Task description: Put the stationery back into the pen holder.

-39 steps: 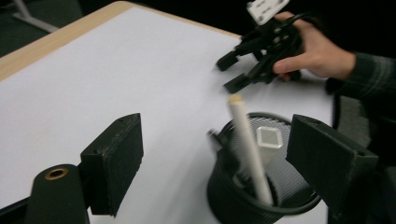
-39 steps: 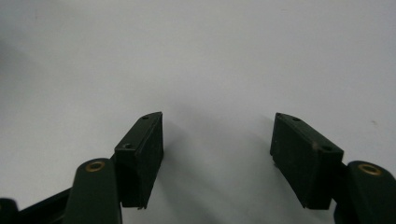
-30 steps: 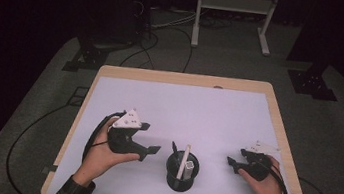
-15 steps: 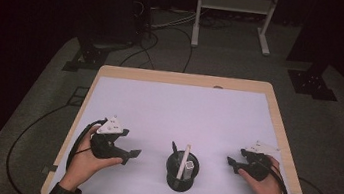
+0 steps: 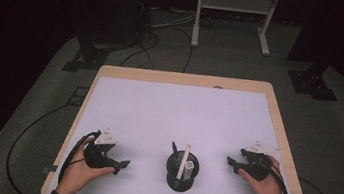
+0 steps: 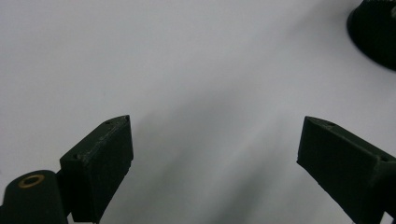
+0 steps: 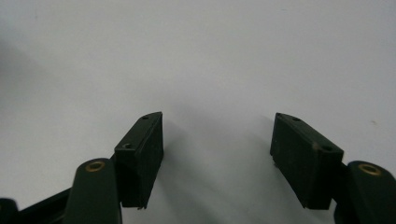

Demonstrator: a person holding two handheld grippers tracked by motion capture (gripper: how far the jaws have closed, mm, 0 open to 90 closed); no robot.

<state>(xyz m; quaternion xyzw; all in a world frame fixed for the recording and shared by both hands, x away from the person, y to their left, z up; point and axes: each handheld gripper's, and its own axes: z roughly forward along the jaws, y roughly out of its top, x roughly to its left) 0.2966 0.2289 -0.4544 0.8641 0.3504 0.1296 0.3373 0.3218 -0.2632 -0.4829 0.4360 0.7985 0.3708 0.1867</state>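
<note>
Two hand-held grippers, left (image 5: 121, 163) and right (image 5: 230, 161), flanking black round pen cup (image 5: 182, 170), jaws apart, empty; white stick (image 5: 185, 162) already inside, seemingly finished.

The right tool (image 7: 217, 140) shows its two black jaws standing wide apart with nothing between them. Beneath them lies the bare white counter (image 7: 210, 56), where each jaw casts a soft shadow.
</note>
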